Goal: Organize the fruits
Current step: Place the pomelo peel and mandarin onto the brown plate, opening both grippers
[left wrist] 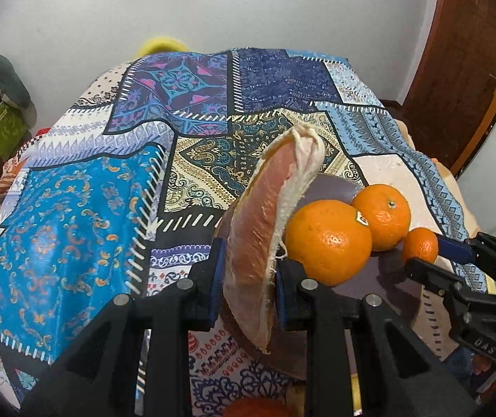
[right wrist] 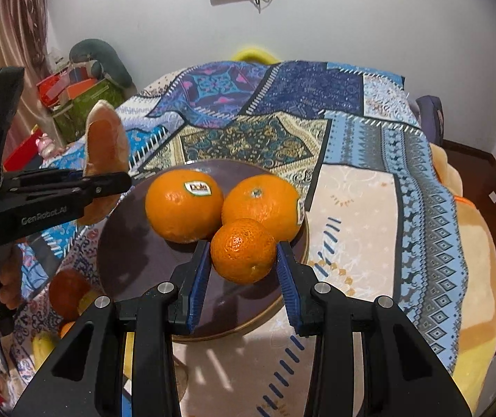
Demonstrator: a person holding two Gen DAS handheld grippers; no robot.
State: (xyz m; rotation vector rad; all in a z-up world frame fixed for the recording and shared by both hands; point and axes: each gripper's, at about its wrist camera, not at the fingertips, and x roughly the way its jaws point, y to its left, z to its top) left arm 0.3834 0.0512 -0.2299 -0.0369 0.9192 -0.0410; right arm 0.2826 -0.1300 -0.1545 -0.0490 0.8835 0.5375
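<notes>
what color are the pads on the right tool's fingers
Blue, ribbed pads on black fingers, clearest in the right wrist view.

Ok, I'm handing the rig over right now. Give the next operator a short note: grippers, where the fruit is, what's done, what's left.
Left gripper: shut on the pomelo wedge, held up at the plate's left edge.
Right gripper: around the small mandarin; pads look slightly apart from it, so grip unclear.
Plate: two large oranges on it, touching; the mandarin is at its front.
Left: probably set the wedge on the plate's bare left part, release the mandarin, then collect the loose fruit on the patchwork cloth lower left.
</notes>
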